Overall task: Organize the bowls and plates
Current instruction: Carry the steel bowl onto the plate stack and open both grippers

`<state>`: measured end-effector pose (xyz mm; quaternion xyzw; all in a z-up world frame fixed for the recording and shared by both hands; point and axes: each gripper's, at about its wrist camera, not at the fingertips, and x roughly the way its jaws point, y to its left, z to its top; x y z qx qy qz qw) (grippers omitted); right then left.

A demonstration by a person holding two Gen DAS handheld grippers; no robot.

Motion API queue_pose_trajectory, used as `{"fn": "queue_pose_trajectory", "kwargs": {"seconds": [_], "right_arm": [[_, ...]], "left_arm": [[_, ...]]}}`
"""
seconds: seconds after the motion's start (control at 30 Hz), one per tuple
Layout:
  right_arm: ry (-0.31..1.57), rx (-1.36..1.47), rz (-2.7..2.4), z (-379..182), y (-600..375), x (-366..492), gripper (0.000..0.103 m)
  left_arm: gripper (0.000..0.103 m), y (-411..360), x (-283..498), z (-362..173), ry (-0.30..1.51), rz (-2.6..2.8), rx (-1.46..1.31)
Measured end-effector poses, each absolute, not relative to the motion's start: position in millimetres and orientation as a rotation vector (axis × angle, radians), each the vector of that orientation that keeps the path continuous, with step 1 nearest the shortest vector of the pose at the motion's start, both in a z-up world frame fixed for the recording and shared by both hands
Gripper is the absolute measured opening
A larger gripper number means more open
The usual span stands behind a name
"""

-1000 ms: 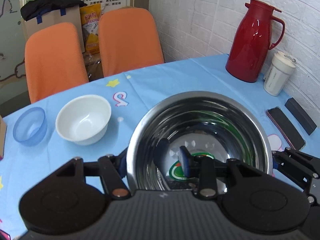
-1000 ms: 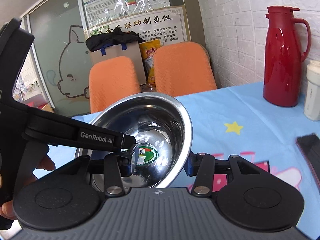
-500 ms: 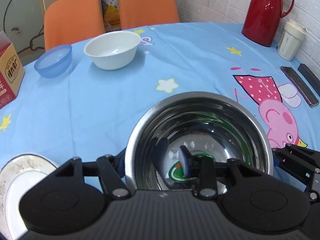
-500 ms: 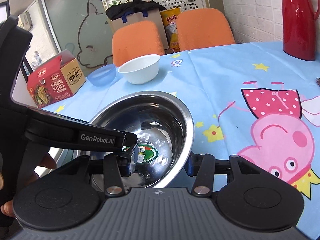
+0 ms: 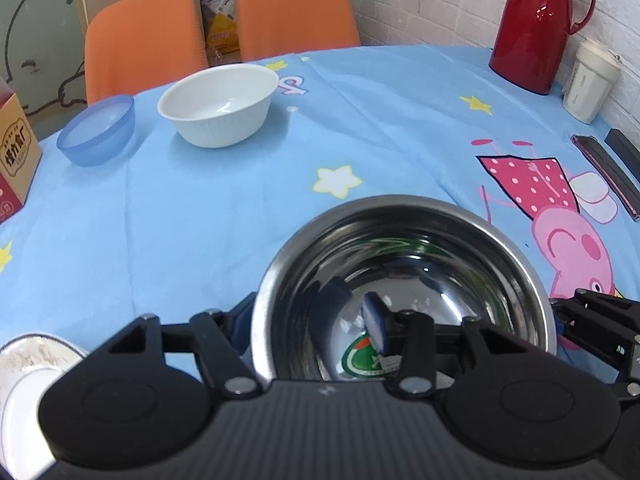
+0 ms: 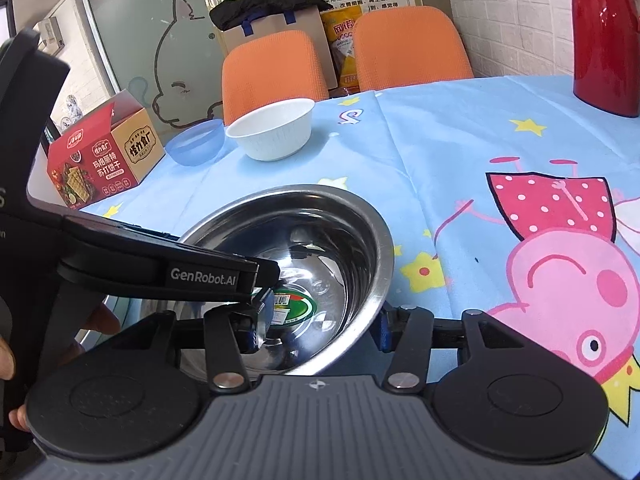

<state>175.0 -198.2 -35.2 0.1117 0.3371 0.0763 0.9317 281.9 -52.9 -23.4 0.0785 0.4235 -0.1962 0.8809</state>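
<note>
Both my claws, left claw (image 5: 308, 326) and right claw (image 6: 320, 326), are opening off the steel bowl's (image 5: 404, 280) rim, releasing it; lowered from mid-air, it now sits on the worktop (image 5: 200, 220).

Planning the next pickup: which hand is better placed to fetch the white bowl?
Left. The white bowl lies far-left of the steel bowl, and the left gripper, fingers opening astride its rim, sits on that side, with bare cloth between.

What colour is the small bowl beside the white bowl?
Translucent blue. The small bowl sits left of the white bowl; the left wrist view shows it best.
</note>
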Motion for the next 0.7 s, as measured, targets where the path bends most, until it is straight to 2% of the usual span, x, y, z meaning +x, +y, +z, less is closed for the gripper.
{"fn": "queue_pose_trajectory", "kwargs": {"seconds": [0.03,0.1,0.33,0.7], "right_arm": [[0.688,0.248,0.142,-34.3,-201.8,174.9,0.090],[0.678,0.291,0.127,-31.8,-211.5,172.8,0.103],[0.586,0.344,0.061,-12.2,-235.8,156.3,0.103],[0.579,0.289,0.074,0.0,-230.2,163.8,0.103]], "left_arm": [[0.069,-51.3,282.1,-22.4,0.866,-0.381,0.165],[0.073,-45.7,281.9,-18.2,0.852,-0.381,0.146],[0.073,-38.1,267.0,1.2,0.797,-0.389,0.135],[0.073,-26.8,254.6,16.7,0.745,-0.407,0.138]]}}
